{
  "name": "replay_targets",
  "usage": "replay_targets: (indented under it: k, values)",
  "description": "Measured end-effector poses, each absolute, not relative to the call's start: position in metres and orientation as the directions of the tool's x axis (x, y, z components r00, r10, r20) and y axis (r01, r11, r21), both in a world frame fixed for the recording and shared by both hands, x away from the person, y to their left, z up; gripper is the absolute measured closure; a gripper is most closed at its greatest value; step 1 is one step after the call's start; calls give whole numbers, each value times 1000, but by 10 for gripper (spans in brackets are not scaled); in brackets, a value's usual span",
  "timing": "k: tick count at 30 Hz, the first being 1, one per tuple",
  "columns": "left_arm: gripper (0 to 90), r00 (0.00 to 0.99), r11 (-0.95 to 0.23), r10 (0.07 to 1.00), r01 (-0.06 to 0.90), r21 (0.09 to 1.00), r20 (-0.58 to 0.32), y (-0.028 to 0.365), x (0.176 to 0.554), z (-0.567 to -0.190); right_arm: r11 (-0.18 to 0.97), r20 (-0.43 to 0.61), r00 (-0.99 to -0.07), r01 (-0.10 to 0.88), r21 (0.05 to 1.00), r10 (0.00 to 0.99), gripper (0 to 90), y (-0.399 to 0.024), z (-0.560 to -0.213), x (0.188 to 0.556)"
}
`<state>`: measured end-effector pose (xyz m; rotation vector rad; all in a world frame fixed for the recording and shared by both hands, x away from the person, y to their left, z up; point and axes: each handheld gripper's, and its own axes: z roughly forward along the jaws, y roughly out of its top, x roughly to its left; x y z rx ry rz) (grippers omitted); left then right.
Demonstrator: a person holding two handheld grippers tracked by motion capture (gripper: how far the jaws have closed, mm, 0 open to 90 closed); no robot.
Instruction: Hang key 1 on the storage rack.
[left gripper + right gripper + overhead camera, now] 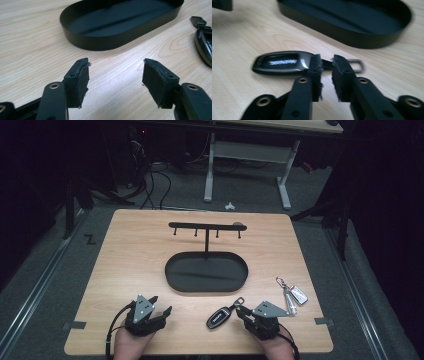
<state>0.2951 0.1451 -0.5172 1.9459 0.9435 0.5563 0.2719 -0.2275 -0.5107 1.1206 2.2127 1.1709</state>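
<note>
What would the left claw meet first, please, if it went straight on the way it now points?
Probably the near wall of the black oval tray: the left claw stands open over bare wood, aimed at it. Depth is hard to judge.

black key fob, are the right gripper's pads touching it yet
Cannot tell. In the right gripper view the right gripper straddles the black key fob's neck, but blur hides any contact.
</note>
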Motion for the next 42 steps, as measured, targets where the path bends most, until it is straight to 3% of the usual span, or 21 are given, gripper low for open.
replay_targets:
  k: [3, 14, 33, 42]
  values:
    - [384, 597, -318, 802, 404, 858, 16, 152, 292, -518, 328, 45, -633, 460, 825, 773, 899, -215, -509, 273]
    - [385, 583, -304, 813, 412, 859, 8, 160, 287, -518, 423, 33, -709, 457, 783, 705, 900, -183, -522, 280]
    - [384, 691, -357, 722, 354, 865, 15, 114, 306, -516, 354, 30, -598, 514, 782, 801, 893, -242, -522, 258]
    - [380, 716, -366, 698, 337, 867, 16, 95, 314, -515, 362, 35, -615, 507, 782, 788, 880, -242, -518, 236]
